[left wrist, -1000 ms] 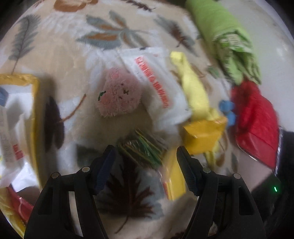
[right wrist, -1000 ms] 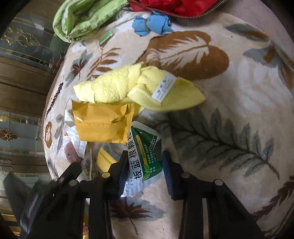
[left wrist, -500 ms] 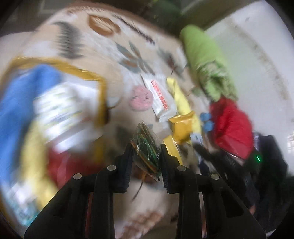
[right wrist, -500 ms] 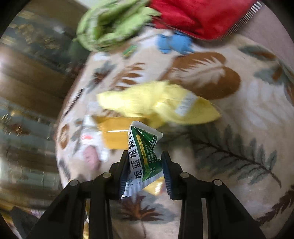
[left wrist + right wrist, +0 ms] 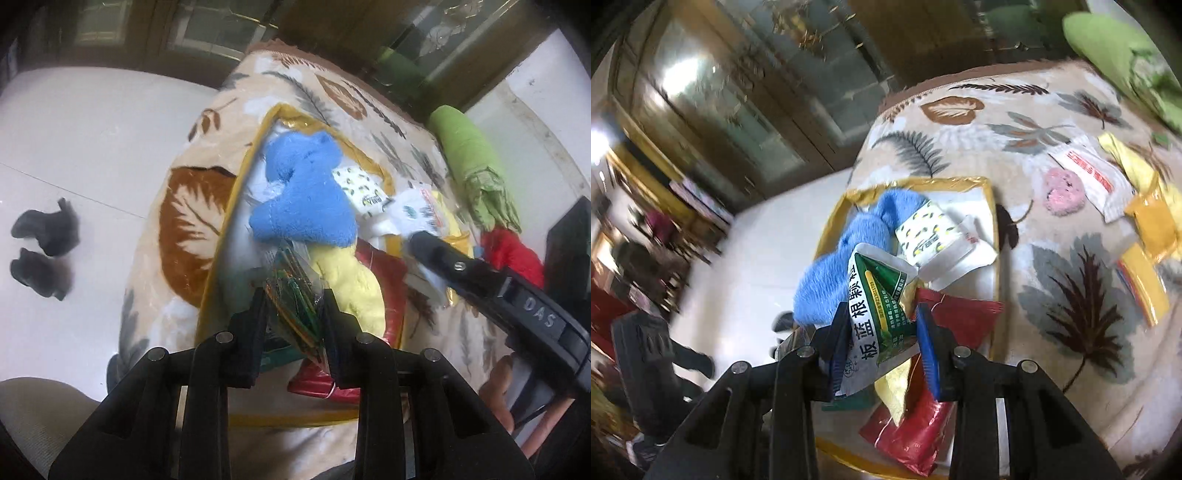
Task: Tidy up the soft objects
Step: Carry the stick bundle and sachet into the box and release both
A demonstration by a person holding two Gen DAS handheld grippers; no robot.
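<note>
My left gripper is shut on a clear packet of green and orange strips and holds it above a gold-rimmed tray. The tray holds a blue plush, a yellow plush, a spotted white packet and red packets. My right gripper is shut on a green and white sachet, above the same tray. The right gripper's body shows in the left wrist view.
On the leaf-print blanket lie a pink plush, a white packet with red print, yellow packets and a yellow cloth. A green roll and a red pouch lie at the far side. Black shoes stand on the white floor.
Both grippers have lifted their packets off the blanket and swung left over the gold-rimmed tray. The left gripper closed on the strip packet a second ago.
</note>
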